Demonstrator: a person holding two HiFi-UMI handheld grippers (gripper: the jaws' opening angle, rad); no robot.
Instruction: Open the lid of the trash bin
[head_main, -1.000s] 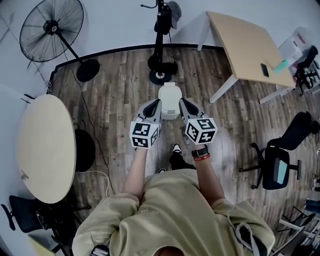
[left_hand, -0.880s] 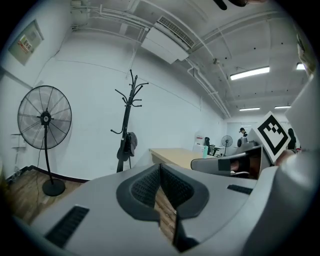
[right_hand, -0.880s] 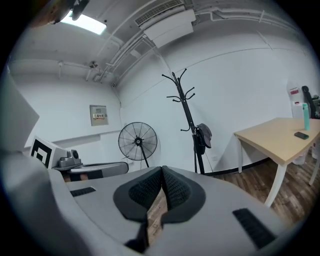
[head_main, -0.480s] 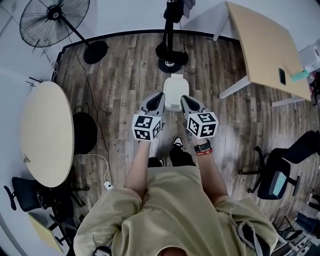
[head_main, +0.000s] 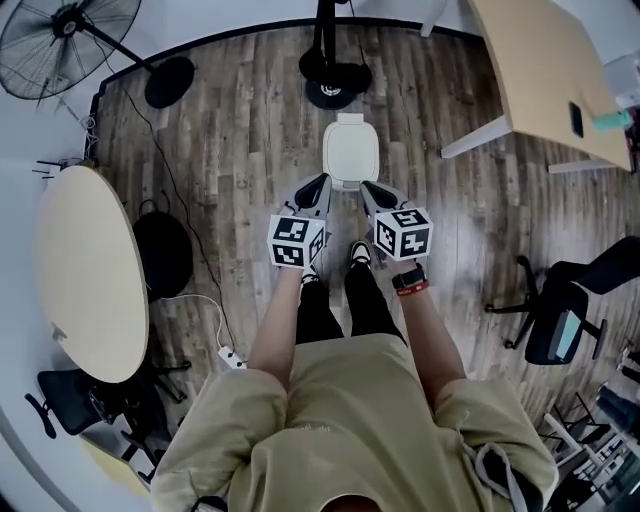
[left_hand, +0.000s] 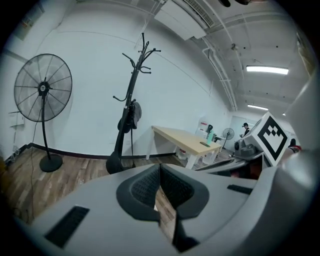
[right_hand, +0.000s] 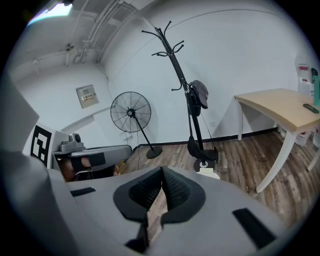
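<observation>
Your white rectangular plastic trash bin (head_main: 351, 152) stands on the wooden plank floor (head_main: 250, 130) at 12 o'clock from you. Its lid is down and its long axis runs from 12 to 6 o'clock. Your left gripper (head_main: 317, 185) has its jaws pressed together with nothing between them, and your right gripper (head_main: 369, 189) is the same. The bin's near edge lies at 1 o'clock from the left tips and at 11 o'clock from the right tips. Both look about equally near, so I judge that either can reach the lid.
</observation>
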